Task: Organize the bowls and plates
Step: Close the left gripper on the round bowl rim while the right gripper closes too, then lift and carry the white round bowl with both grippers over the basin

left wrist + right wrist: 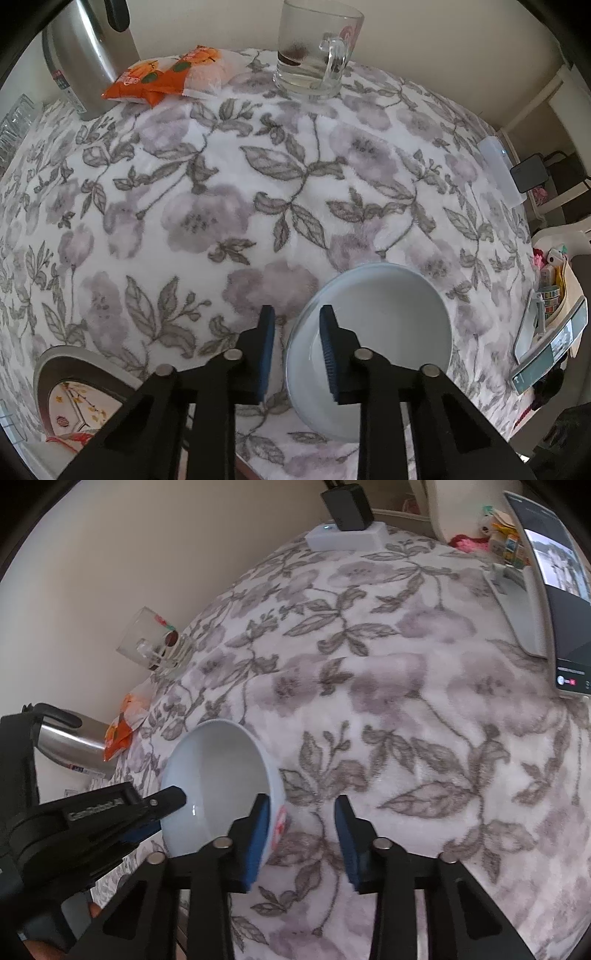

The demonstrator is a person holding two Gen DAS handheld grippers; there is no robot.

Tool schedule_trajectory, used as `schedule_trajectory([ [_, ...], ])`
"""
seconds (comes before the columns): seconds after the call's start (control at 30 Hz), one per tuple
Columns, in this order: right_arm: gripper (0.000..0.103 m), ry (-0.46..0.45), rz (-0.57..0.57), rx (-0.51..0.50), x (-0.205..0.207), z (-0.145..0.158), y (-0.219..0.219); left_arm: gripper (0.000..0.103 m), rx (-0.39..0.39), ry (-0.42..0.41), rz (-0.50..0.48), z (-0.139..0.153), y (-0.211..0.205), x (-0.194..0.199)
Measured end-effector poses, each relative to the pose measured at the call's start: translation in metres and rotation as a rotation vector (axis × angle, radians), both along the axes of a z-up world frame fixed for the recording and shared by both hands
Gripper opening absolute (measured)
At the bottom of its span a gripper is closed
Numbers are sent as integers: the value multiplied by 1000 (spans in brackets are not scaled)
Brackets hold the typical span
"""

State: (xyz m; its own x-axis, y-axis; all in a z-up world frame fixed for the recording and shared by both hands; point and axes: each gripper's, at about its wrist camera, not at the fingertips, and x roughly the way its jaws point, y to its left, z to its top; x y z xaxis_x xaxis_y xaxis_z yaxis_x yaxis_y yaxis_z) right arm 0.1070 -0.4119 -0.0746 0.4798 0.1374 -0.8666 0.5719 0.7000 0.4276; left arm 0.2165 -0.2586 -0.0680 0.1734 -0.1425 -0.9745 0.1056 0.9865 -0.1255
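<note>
The left wrist camera looks steeply down on a table under a fleecy cloth (295, 177) printed with grey leaves and mauve flowers. The white bowl (376, 317), smooth and glazed, sits near the table's near edge; its near side is hidden behind the right finger. The left gripper (297, 350) straddles the bowl's left rim, one ribbed blue pad outside and one inside, and looks clamped on it, though a sliver of cloth shows beside the outer pad. At lower left a dark-rimmed plate (48, 373) with a painted centre is half covered by the gripper and cut by the frame. Far back stand a steel kettle (88, 59) with its top cut off, a crinkled orange packet (162, 77) and a thick glass mug (317, 51).

From the right wrist camera, the bowl (218, 775) shows a red mark on its outer wall, too blurred to read. The right gripper (303, 834) is released: its left pad covers part of the rim, its right pad hangs well clear over cloth (406, 701), and the wall lies between. The left gripper (166, 812) reaches in from the left at the opposite rim. A phone (554, 590) leans at the right, partly cut off.
</note>
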Motion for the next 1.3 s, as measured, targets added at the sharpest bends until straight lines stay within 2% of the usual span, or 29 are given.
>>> schedule_trajectory([
  [0.1,28,-4,12,5,2,-2,2,17,-7,8,2,-4,1,2],
  [0.37,22,-22,31,24,5,-7,5,17,-10,-5,-17,-5,-2,4],
  [0.43,14,-32,43,28,7,-6,7,17,-16,-8,-19,-5,-1,3],
  [1.0,14,-9,73,-10,0,1,12,15,-76,-24,-40,7,4,-8],
  [1.3,14,-28,89,-56,-11,23,17,15,-129,-74,-64,37,8,-22],
])
